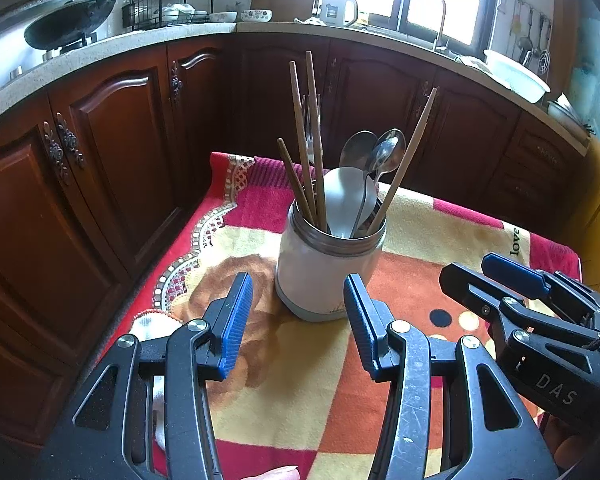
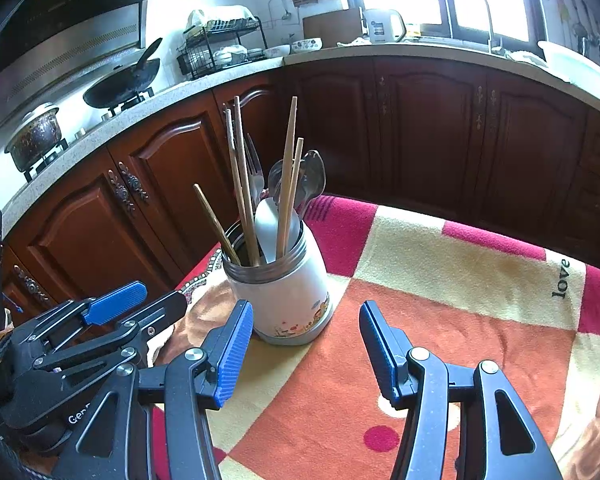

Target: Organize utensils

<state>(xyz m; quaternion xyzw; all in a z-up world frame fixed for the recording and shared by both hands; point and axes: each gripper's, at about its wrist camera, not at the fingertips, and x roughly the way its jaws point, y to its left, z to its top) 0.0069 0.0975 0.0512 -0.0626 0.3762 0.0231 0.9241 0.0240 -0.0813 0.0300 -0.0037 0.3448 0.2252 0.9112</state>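
Nearest, at the bottom of the left wrist view, my left gripper (image 1: 298, 320) has its blue pads (image 1: 234, 320) spread apart with nothing between them. My right gripper (image 2: 306, 344) fills the bottom of the right wrist view, likewise parted and empty. Both hover above a patchwork blanket (image 1: 440, 224) of red, orange and cream that covers the counter.

Just beyond the fingertips, at the centre of both views, stands the white utensil jar (image 1: 324, 272), upright on the blanket. Its long axis runs vertically, mouth up. From it rise wooden chopsticks (image 1: 314, 128), handles fanning towards the upper frame, one leaning out to the right (image 1: 414, 152). Metal spoons (image 1: 386, 152) stand bowl-up beside a pale plastic spoon (image 1: 344, 196), with a fork (image 1: 310, 136) behind.

The risks, as I judge them: the jar is tall and sits on soft cloth, so a sideways nudge from either gripper could tip it. Pulling one chopstick could drag its crowded neighbours out too.

Farthest, dark wooden cabinets (image 1: 112, 152) curve across the background under a kitchen worktop carrying a wok (image 1: 72, 24) at upper left.
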